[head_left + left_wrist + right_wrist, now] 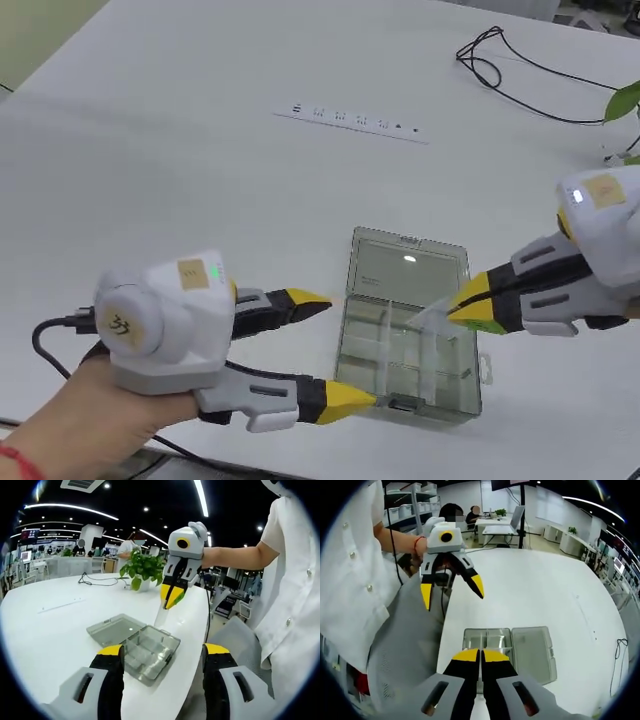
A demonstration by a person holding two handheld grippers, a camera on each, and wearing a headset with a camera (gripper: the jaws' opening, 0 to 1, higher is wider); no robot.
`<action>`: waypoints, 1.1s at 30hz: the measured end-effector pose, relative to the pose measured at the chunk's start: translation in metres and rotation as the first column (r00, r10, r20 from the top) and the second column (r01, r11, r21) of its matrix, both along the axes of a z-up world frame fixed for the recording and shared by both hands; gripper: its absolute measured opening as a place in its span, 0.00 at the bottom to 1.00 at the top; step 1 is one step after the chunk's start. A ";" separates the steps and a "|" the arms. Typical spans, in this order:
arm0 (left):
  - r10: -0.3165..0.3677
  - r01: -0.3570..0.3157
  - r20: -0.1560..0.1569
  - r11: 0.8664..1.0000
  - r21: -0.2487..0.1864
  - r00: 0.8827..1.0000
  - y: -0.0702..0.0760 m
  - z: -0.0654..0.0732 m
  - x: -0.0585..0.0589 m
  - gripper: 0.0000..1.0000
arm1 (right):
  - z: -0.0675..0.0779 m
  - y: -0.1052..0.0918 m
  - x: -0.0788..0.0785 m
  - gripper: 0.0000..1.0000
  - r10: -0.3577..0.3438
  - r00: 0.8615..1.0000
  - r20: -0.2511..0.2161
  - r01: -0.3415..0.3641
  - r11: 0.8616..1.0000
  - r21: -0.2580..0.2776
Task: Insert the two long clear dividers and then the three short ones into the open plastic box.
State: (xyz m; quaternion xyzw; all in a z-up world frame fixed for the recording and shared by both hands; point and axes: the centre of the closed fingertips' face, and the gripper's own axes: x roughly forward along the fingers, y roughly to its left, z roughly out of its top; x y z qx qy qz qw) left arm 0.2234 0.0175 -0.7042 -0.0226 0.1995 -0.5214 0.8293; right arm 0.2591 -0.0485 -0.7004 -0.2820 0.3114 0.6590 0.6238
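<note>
The clear plastic box (408, 272) lies open on the white table, lid flat behind the base, with clear partitions standing inside the base. My right gripper (466, 308) hovers over the base's right side, shut on a small clear divider (432, 318) that hangs toward the compartments. In the left gripper view that divider (162, 616) dangles below the right gripper (171, 598) above the box (112, 629). My left gripper (330, 350) is open just left of the box, nothing between its jaws. The right gripper view shows its own shut jaws over the box (532, 650) and the open left gripper (451, 589) beyond.
A white power strip (350, 119) lies farther back on the table and a black cable (505, 70) loops at the back right beside a plant leaf (622, 100). The table's near edge runs just below the box. A potted plant (142, 570) stands at the far end.
</note>
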 end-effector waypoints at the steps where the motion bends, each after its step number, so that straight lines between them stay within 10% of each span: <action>1: 0.001 -0.001 -0.006 1.000 0.007 1.000 0.000 -0.002 0.000 0.66 | -0.003 0.000 0.000 0.02 -0.002 1.000 -0.003 0.002 1.000 0.000; 33: 0.004 -0.003 -0.043 1.000 0.010 0.999 -0.002 -0.011 -0.001 0.74 | -0.058 -0.010 0.013 0.02 -0.026 1.000 -0.008 0.026 1.000 -0.014</action>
